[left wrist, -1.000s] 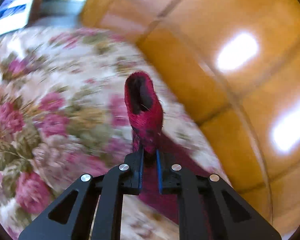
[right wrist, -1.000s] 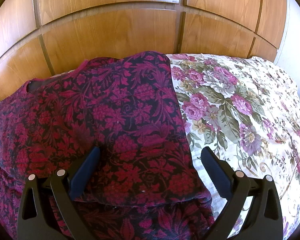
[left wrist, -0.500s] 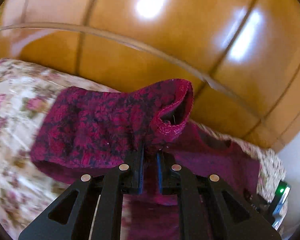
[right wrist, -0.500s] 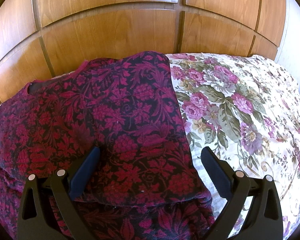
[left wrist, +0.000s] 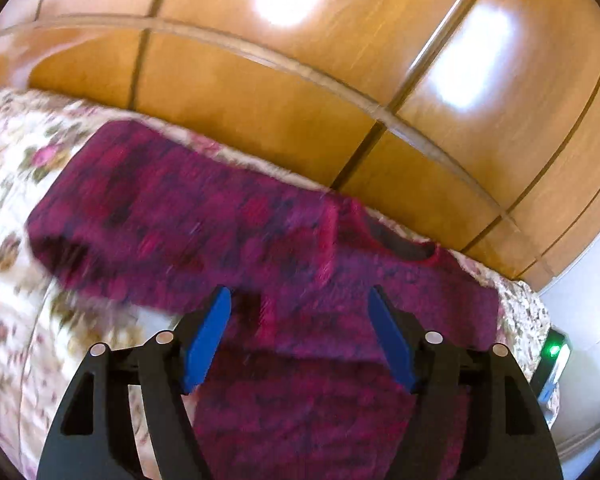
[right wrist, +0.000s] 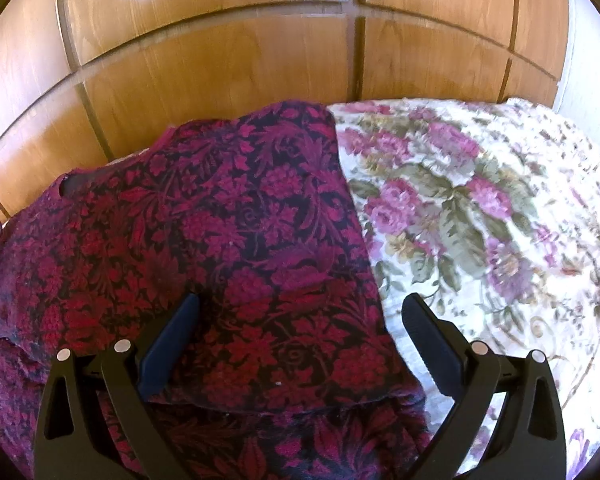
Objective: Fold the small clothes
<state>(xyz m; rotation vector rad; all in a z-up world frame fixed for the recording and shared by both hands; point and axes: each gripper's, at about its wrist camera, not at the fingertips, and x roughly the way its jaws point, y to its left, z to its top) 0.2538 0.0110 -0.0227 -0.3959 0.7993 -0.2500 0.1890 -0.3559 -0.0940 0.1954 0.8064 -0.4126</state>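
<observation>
Sleeve (left wrist: 172,216) got carried across onto the sweater (right wrist: 228,248) on the bed (right wrist: 480,208); left tongs (left wrist: 300,336) just opened, empty. Right tongs (right wrist: 296,344) wide, holding nothing. Sleeve fold looked done.

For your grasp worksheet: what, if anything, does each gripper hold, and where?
Nothing. The left gripper has just opened above the red sweater; the right gripper stands open.

Both cameras ride on the grippers, looking forward and downward along the fingers, close above the bed. The left wrist view faces the wooden panelling (left wrist: 260,92) at twelve o'clock, tilted; the right wrist view meets it squarely. Both share the magenta garment (left wrist: 220,232) (right wrist: 240,240) and floral bedspread (left wrist: 16,184) (right wrist: 480,208).
</observation>
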